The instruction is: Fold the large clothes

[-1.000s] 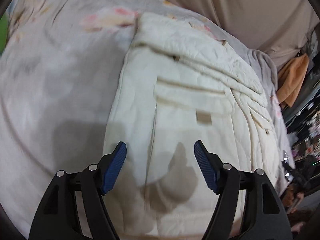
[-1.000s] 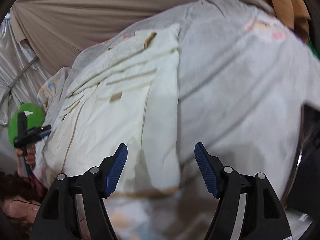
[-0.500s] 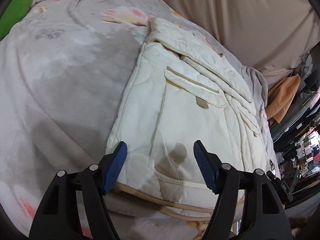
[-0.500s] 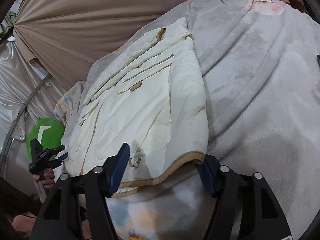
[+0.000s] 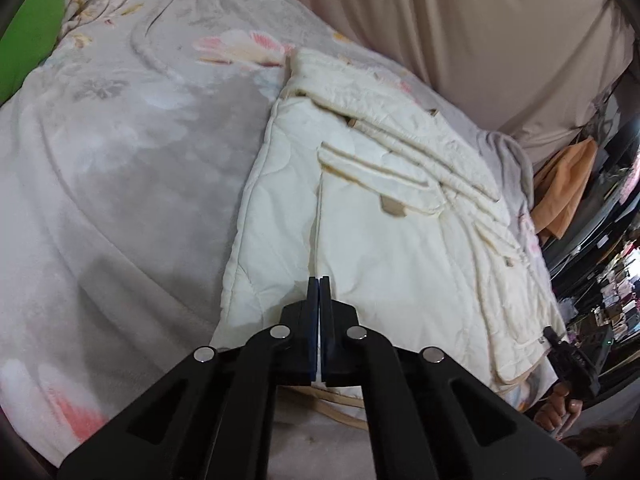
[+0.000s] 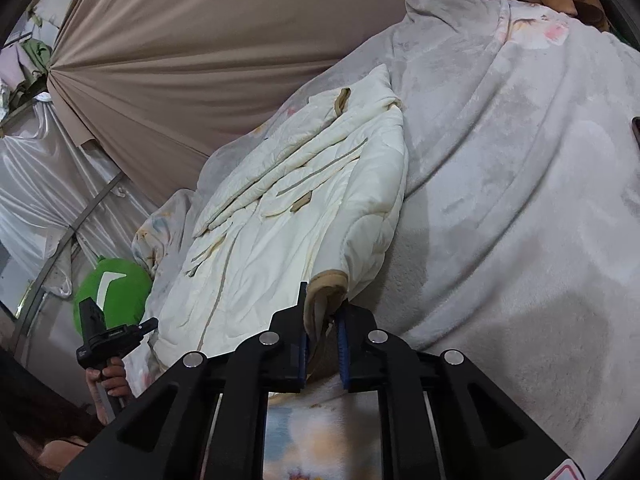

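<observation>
I have the cream jacket [image 5: 400, 248] lying on the bed's grey blanket [image 5: 120, 168]. My left gripper [image 5: 319, 292] and right gripper [image 6: 323, 312] are pinched tight on its near hem. Next I think I lift and fold it away from me.

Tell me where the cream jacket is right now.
The cream jacket lies flat on the grey floral blanket, beside the beige curtain; its near hem is pinched by the left gripper and right gripper.
</observation>
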A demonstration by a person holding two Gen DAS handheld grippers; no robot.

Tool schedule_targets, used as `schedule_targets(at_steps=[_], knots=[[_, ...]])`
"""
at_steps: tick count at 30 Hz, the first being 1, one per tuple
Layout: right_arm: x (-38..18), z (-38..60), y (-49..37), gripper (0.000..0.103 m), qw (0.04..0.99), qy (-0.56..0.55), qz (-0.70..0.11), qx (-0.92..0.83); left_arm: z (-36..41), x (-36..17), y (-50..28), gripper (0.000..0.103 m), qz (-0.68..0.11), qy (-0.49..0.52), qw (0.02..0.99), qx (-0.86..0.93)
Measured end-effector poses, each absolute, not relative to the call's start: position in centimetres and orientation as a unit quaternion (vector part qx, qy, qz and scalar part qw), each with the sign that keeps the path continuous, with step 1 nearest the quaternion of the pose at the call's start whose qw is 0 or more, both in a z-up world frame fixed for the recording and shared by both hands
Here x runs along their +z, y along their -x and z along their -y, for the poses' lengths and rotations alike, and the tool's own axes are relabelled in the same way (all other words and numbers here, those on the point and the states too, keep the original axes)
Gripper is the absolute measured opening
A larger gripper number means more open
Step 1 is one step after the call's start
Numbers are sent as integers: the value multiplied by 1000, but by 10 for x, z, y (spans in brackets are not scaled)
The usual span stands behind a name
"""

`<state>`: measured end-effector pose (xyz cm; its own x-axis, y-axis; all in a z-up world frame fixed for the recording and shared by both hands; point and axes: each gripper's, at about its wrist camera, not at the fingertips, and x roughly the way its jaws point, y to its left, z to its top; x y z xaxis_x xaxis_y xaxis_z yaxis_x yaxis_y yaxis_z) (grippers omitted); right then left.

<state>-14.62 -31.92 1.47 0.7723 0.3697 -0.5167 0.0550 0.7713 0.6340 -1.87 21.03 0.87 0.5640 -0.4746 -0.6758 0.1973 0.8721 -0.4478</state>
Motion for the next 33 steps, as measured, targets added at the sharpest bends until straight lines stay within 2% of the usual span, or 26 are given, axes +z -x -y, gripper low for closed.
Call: schedule_targets(at_steps=[6,9,11,12,13,15,16,17,20,22,24,26,28,33], knots=[[44,315,163,9,910,-279,-295,81,-222,61,54,0,-345,162,901,-206],[42,317,161,9,909,-278,-300,75,-230,60,49,1,-361,156,902,-181],[35,319,156,8,903,-289,-309,76,-236,43,37,23,-390,160,894,-153],[31,320,155,8,899,-295,-313,77,-239,33,31,43,-404,169,887,-147],[28,322,154,8,897,-301,-315,78,-245,23,27,50,-414,180,881,-143],[23,325,154,9,890,-315,-320,82,-248,5,19,50,-440,198,865,-135],[21,327,154,10,886,-323,-322,85,-250,0,18,53,-445,201,862,-132],[19,329,153,15,882,-329,-325,87,-251,-4,16,60,-453,203,858,-131],[13,332,153,17,875,-344,-329,87,-248,-13,15,68,-473,214,840,-157],[9,333,151,19,871,-352,-331,85,-242,-17,15,68,-484,212,832,-171],[4,333,149,20,866,-363,-333,90,-236,-23,14,60,-492,210,825,-183],[0,332,146,20,862,-368,-336,92,-230,-25,12,33,-499,207,820,-191],[0,329,144,14,864,-365,-334,91,-225,-23,13,18,-497,216,814,-211],[23,322,153,9,889,-339,-296,90,-221,9,31,10,-444,206,841,-232]])
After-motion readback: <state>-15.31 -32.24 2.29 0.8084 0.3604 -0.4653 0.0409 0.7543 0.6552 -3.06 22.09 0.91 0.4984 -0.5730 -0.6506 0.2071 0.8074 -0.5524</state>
